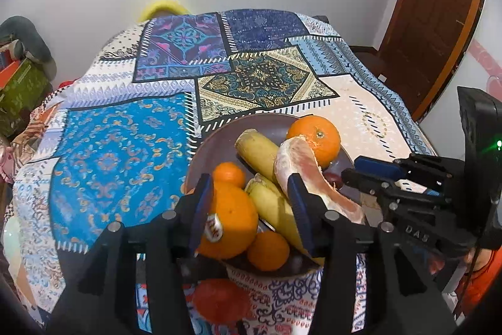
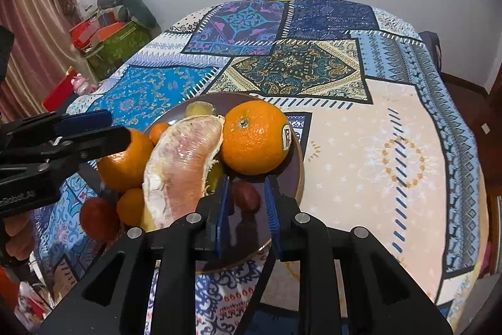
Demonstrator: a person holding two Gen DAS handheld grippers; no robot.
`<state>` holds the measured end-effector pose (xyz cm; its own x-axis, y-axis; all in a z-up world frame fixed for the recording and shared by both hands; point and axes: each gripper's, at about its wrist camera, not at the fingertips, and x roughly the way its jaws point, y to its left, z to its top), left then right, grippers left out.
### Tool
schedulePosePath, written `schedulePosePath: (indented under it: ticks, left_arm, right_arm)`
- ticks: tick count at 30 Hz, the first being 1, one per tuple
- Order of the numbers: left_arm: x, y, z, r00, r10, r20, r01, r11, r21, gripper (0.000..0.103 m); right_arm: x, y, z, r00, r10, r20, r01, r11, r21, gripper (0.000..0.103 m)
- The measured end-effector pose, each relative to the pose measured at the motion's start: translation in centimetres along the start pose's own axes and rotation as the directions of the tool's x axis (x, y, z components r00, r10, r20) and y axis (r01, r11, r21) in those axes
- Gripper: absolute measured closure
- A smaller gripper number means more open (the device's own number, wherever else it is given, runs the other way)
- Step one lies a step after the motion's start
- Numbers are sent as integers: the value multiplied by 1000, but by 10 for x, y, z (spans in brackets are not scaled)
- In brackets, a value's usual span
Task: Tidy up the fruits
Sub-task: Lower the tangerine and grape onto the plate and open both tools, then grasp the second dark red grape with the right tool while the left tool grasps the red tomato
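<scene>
The plate (image 2: 299, 175) on the patterned cloth (image 2: 376, 146) is piled with oranges, bananas and a peeled pomelo wedge (image 2: 182, 165). The right gripper (image 2: 246, 203) stands narrowly parted around a small red fruit (image 2: 246, 197), not yet pinching. The left gripper (image 1: 249, 203) hangs wide over the big stickered orange (image 1: 229, 218) and bananas (image 1: 273, 206), holding nothing. Best to close gently and lift straight up, so the neighbouring orange (image 2: 254, 138) doesn't roll.

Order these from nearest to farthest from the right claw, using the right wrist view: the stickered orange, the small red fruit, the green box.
1. Small red fruit, on the plate just ahead of the right claw.
2. Stickered orange, behind it on the plate.
3. Green box, far left, beyond the table.
</scene>
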<state>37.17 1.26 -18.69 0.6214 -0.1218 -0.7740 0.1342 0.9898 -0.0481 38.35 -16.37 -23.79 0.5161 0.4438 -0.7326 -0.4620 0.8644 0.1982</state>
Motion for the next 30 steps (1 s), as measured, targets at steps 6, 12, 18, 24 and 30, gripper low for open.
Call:
schedulePosePath:
  ticks: [6, 12, 18, 24, 30]
  left_arm:
    - [-32, 5, -14, 1000, 12, 17, -12, 1000, -8, 52]
    - [-62, 9, -33, 999, 22, 26, -22, 1000, -12, 52]
    - [-90, 9, -55, 999, 21, 37, -20, 1000, -14, 47]
    - [-111, 14, -83, 999, 11, 44, -9, 999, -43, 46]
    - [-107, 18, -107, 1000, 14, 7, -13, 999, -46, 45]
  right_arm:
    - [-28, 5, -6, 1000, -15, 17, 15, 1000, 6, 82]
    - [-64, 14, -23, 998, -56, 29, 56, 998, -3, 81]
    - [-99, 26, -44, 995, -89, 44, 90, 996, -10, 72]
    - [-116, 33, -71, 992, -124, 32, 125, 992, -19, 69]
    - [-106, 27, -102, 991, -126, -39, 127, 992, 21, 69]
